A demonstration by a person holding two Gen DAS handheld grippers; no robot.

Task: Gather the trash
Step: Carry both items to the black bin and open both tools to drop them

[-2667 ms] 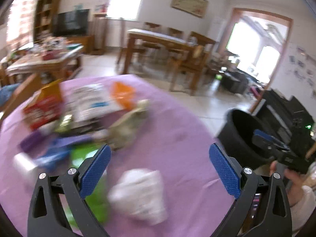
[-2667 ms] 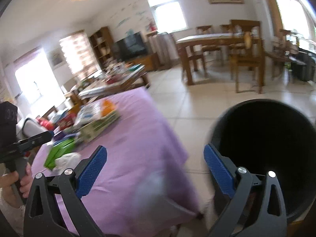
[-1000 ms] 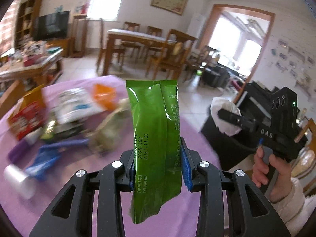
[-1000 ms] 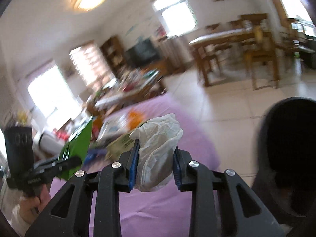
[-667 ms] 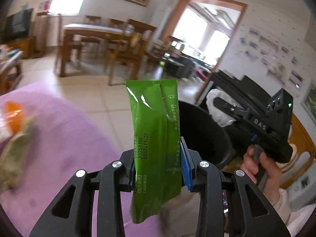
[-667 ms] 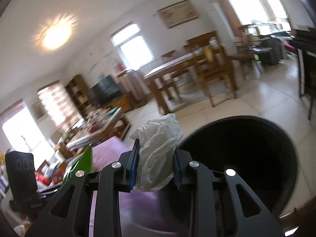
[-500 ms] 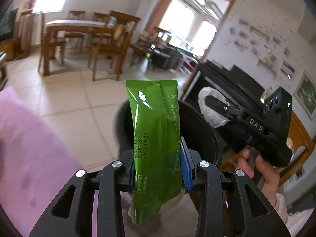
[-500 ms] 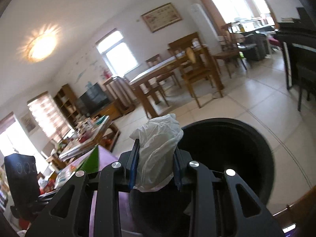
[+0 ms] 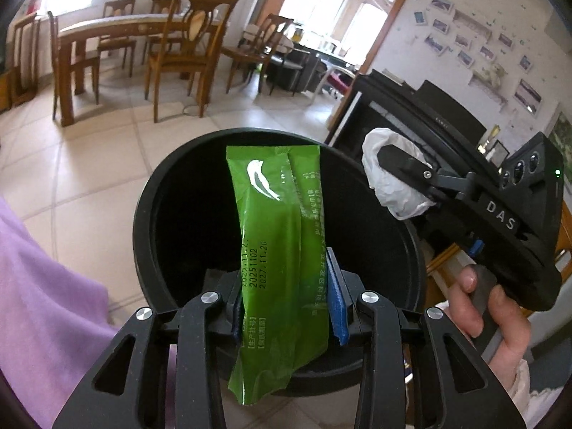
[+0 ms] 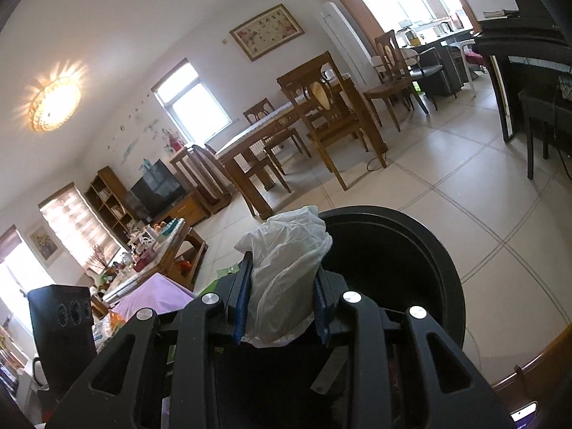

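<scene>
The left gripper (image 9: 286, 300), its jaws just easing apart, has the green packet (image 9: 282, 243) between them, slipping over the black bin (image 9: 150, 193). Beyond, the right gripper (image 10: 282, 304) pinches a crumpled white bag (image 10: 286, 268) near the rim; both should release only above the opening.

Green packet (image 9: 282, 236) (tilted) over black bin (image 9: 150, 193)
</scene>
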